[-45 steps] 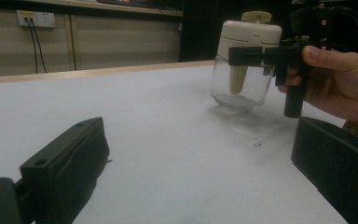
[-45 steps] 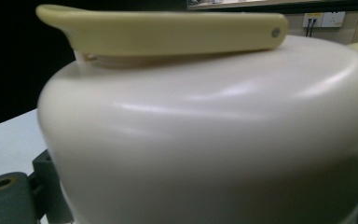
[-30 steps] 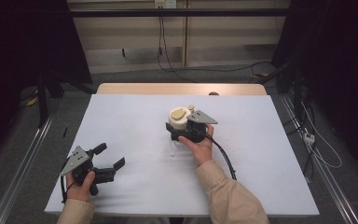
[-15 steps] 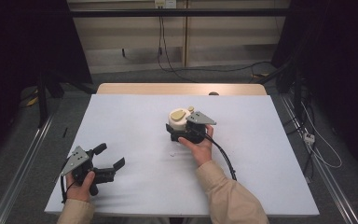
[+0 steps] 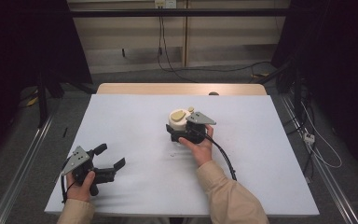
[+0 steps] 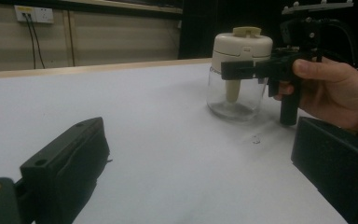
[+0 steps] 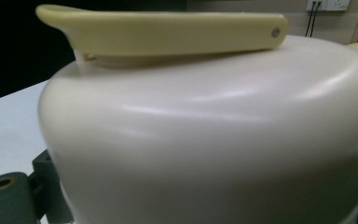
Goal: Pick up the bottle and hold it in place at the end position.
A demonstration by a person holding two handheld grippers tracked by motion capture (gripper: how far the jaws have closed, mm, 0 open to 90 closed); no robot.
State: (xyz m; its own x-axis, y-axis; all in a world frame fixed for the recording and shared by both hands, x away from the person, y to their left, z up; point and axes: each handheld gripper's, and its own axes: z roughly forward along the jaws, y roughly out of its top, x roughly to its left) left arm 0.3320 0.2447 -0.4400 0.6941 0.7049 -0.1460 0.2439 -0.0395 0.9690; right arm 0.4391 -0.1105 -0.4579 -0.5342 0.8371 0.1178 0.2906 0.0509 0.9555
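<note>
A table (image 5: 135,116) with a pale, white-covered top takes up the middle of the high view, its bare wooden far edge (image 5: 182,88) showing as a tan strip across the upper middle of the frame. Standing on the cover just right of centre is a jar (image 5: 181,125) with a clear glass body and a cream lid topped by a yellowish handle. A few small dark specks (image 5: 173,151) lie on the cover just below the jar. At the lower left of the frame, near the table's corner, the left gripper (image 5: 103,162) sits low over the cover; whether it touches cannot be told.
</note>
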